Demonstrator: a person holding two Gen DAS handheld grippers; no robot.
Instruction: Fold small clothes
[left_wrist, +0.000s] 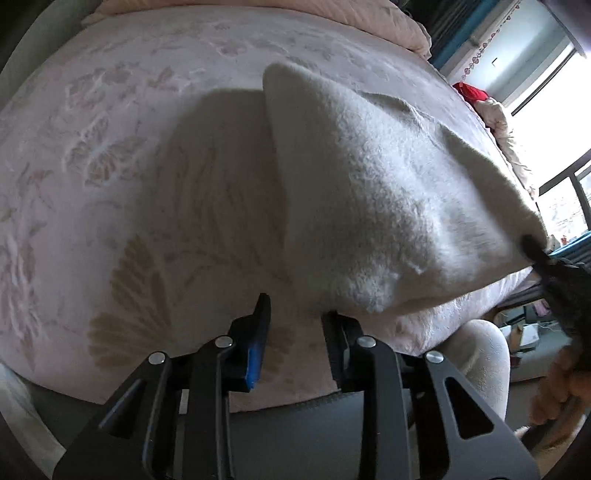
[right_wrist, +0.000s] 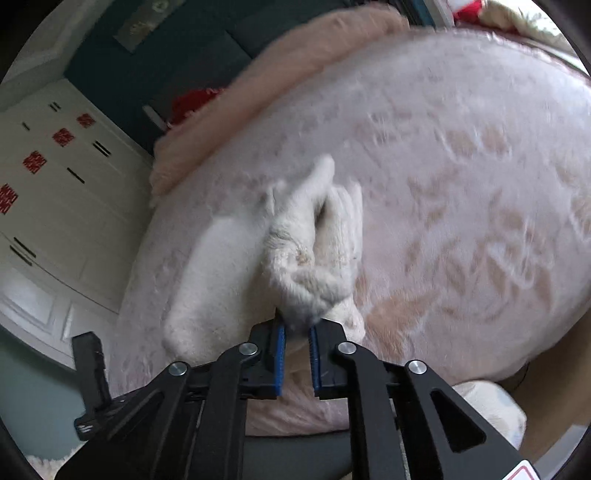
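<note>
A small white fluffy garment (left_wrist: 388, 206) hangs lifted above the pink flowered bed cover (left_wrist: 110, 155). My left gripper (left_wrist: 295, 314) is open, and the garment's lower edge sits just above its right finger. The right gripper (left_wrist: 543, 258) shows at the right edge of the left wrist view, pinching the garment's corner. In the right wrist view my right gripper (right_wrist: 297, 326) is shut on a bunched corner of the garment (right_wrist: 306, 251), which trails away over the bed. The left gripper (right_wrist: 90, 373) shows at the lower left there.
The bed cover (right_wrist: 461, 184) fills both views. A pink quilt (right_wrist: 295, 55) lies along the bed's far side, with something red (right_wrist: 192, 103) behind it. White cupboards (right_wrist: 55, 184) stand at left. A window (left_wrist: 546, 110) is at right.
</note>
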